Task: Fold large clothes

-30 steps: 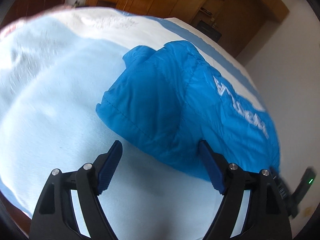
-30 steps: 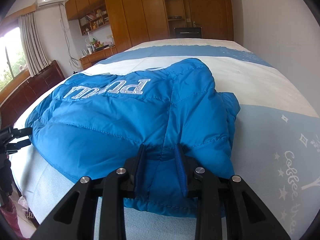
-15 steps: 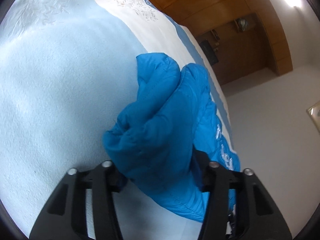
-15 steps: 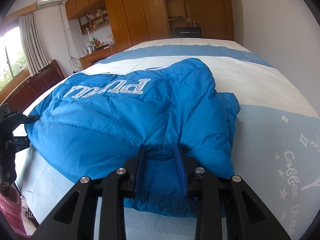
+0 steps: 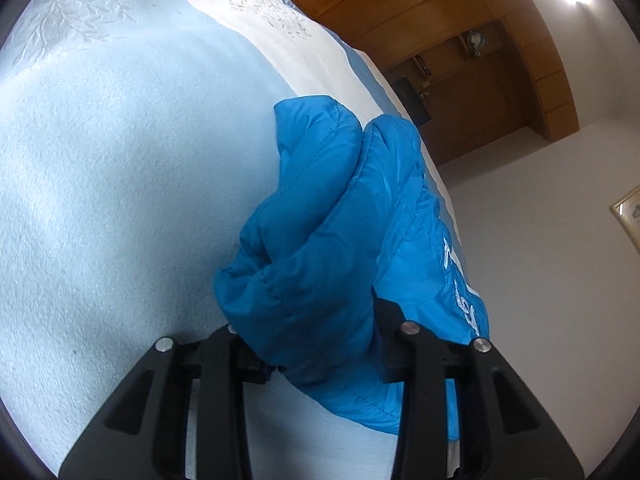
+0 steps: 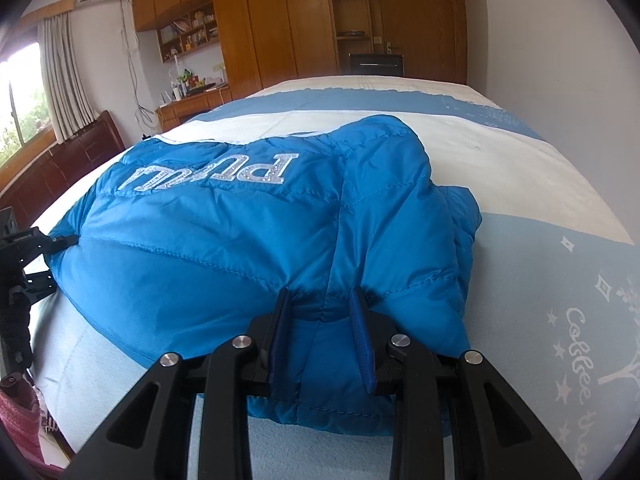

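Note:
A blue quilted puffer jacket (image 6: 248,240) with silver lettering lies folded on the bed. My right gripper (image 6: 322,316) is shut on its near edge, blue pads pinching the fabric. In the left wrist view the jacket (image 5: 328,248) bunches up between the jaws of my left gripper (image 5: 312,340), which is shut on a thick fold of it; the fabric hides the pads. The left gripper also shows at the left edge of the right wrist view (image 6: 44,244), holding the jacket's far end.
The bed has a light blue and white cover (image 5: 120,160) with star and letter print (image 6: 592,360). A wooden wardrobe (image 6: 280,32), a desk with clutter (image 6: 192,92) and a dark headboard (image 6: 60,160) stand beyond. A white wall (image 5: 540,240) runs beside the bed.
My left gripper went from open beside the jacket to shut on its end and has lifted and bunched it. The right gripper has kept its hold and place.

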`<state>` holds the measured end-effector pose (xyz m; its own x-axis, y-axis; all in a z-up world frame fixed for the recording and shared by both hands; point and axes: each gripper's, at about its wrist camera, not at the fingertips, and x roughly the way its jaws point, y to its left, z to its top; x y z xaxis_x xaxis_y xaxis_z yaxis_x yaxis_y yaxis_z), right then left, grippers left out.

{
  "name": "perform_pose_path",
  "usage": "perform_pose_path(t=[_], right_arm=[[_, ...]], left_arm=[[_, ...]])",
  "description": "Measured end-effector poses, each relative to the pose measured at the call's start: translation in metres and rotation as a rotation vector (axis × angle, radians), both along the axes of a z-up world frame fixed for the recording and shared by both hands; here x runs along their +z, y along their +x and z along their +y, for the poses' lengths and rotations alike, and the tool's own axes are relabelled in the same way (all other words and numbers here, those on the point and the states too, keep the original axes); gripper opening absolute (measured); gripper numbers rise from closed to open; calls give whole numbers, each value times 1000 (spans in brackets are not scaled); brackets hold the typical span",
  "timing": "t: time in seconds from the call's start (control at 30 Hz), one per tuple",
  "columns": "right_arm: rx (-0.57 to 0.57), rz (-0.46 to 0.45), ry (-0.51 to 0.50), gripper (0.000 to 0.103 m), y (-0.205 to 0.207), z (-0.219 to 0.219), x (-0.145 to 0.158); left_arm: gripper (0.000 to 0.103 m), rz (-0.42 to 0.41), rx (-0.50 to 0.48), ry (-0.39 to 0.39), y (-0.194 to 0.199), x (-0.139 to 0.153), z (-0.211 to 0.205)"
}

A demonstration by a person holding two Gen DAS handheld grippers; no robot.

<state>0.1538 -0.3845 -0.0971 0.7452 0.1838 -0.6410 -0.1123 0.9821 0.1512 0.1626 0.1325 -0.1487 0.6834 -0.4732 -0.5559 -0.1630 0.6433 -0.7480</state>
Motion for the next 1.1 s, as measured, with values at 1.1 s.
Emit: perform_pose_path(t=[1.1], right_arm=[[25,-74,120,42,-34,-68,76]], left_arm=[[31,-357,-151,480,4,192,-166]])
